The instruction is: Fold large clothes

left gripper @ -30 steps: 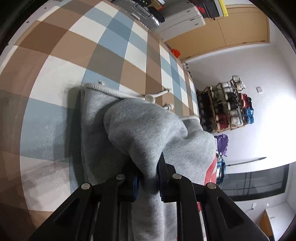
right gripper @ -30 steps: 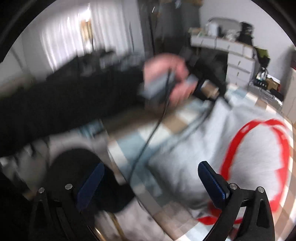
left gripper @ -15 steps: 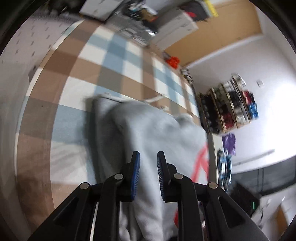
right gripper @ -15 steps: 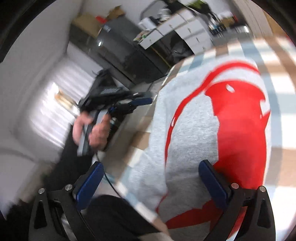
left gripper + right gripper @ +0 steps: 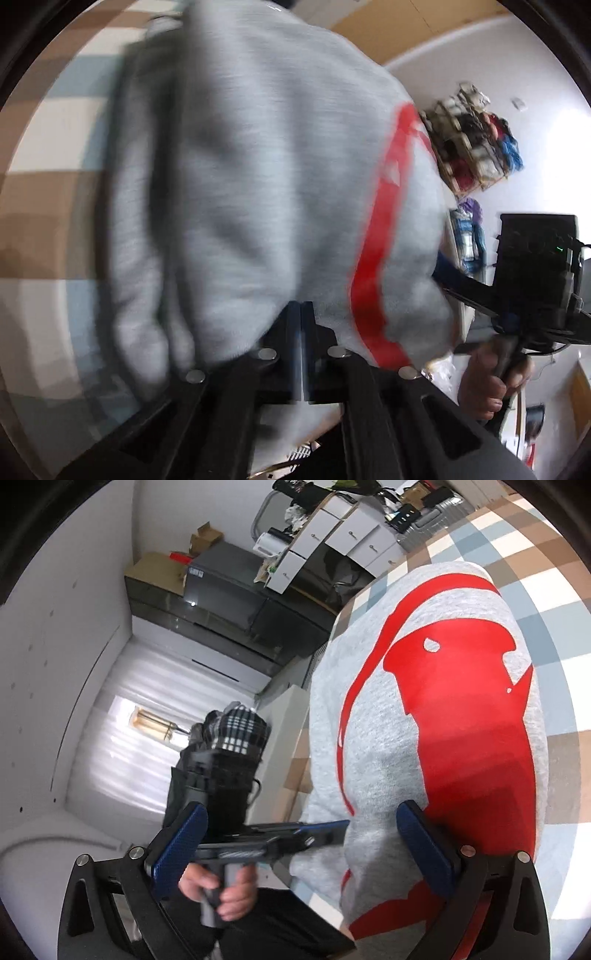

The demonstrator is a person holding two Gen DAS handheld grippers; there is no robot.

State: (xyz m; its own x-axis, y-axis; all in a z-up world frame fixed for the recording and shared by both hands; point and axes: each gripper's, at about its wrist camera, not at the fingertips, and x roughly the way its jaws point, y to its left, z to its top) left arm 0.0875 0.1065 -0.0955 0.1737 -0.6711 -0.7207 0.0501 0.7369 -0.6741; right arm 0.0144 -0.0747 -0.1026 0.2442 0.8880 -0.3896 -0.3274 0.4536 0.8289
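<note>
A grey hoodie [image 5: 258,177] with a large red print [image 5: 469,716] lies folded on a checked brown, blue and white surface [image 5: 44,192]. My left gripper [image 5: 301,317] is shut with its tips pressed against the near edge of the hoodie; no fabric shows between the pads. It also shows in the right wrist view [image 5: 325,832], touching the hoodie's near left edge. My right gripper [image 5: 299,842] is wide open and empty, held above the hoodie's near end. It shows in the left wrist view as a black body in a hand [image 5: 532,273].
The checked surface [image 5: 554,576] reaches far right. White drawers [image 5: 354,535] and a dark cabinet [image 5: 229,590] stand behind it. A shoe rack [image 5: 476,136] stands against the white wall. The person's legs in dark trousers [image 5: 280,923] are close below.
My left gripper closed fully and moved in low against the hoodie's near edge. My right gripper tilted up and stays wide open over the red print.
</note>
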